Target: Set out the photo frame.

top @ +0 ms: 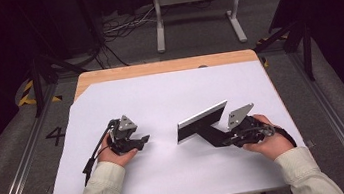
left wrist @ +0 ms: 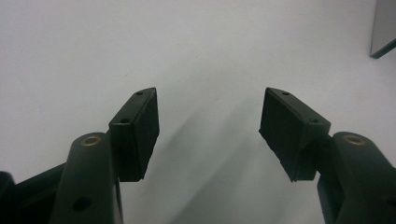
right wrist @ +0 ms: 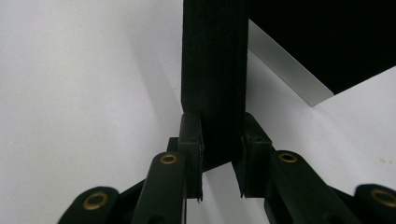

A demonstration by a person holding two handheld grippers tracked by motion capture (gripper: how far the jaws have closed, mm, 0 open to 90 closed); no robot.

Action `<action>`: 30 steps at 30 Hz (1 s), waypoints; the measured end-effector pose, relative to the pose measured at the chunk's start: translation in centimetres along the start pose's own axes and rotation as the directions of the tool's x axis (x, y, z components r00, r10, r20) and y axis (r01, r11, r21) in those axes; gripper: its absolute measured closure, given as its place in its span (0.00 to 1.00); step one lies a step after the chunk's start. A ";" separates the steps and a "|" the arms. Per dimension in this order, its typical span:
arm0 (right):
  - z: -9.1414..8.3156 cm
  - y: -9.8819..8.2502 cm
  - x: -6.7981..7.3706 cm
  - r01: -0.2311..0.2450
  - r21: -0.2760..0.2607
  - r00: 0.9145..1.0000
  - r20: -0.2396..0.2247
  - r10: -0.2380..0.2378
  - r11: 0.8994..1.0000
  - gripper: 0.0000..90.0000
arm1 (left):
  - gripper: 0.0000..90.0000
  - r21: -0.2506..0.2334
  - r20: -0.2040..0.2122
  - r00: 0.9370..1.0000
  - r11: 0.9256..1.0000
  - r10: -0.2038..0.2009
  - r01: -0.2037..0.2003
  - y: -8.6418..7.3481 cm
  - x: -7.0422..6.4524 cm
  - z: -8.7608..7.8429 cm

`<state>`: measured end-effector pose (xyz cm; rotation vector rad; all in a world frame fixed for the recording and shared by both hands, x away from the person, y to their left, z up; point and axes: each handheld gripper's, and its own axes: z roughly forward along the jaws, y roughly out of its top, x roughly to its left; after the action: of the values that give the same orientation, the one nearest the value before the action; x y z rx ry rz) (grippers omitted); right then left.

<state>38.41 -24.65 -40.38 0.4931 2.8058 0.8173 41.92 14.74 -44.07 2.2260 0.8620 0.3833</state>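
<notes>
A black flat panel (top: 203, 124) with a silver top edge stands tilted on the white sheet (top: 159, 93), right of centre. A black strut (top: 209, 135) runs back from it toward my right hand. My right gripper (top: 227, 140) has that strut (right wrist: 212, 70) between its jaws, and both pads lie against its edges at its lower end. The right gripper (right wrist: 222, 156) looks up along the strut to the panel (right wrist: 327, 37). My left gripper (top: 141, 141) rests left of centre, open, pointing toward the panel. Between the pads of the left gripper (left wrist: 210, 126) there is only white sheet.
The white sheet covers most of a wooden table (top: 166, 66), whose far edge is bare wood. A corner of the panel (left wrist: 385, 28) sits at the upper right of the left gripper view. A grey metal stand (top: 196, 8) and cables (top: 120, 28) lie on the floor beyond.
</notes>
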 end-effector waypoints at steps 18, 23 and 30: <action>-0.7 -0.3 0.1 -0.025 -0.020 0.999 0.027 0.026 0.999 0.74 | 0.43 -0.004 0.018 1.000 1.000 -0.011 0.011 0.6 -0.3 0.1; -1.5 -0.5 0.1 -0.034 -0.043 0.999 0.032 0.035 0.998 0.71 | 0.44 -0.015 0.043 0.999 1.000 -0.009 0.010 1.0 -0.5 0.2; -3.1 -1.1 -0.1 -0.042 -0.092 0.996 0.079 0.049 0.995 0.69 | 0.47 -0.045 0.065 0.998 0.999 -0.006 0.009 1.3 -0.7 0.0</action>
<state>37.45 -27.06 -38.38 0.5640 2.6794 0.9077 42.04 13.59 -43.17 2.1811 0.8191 0.3224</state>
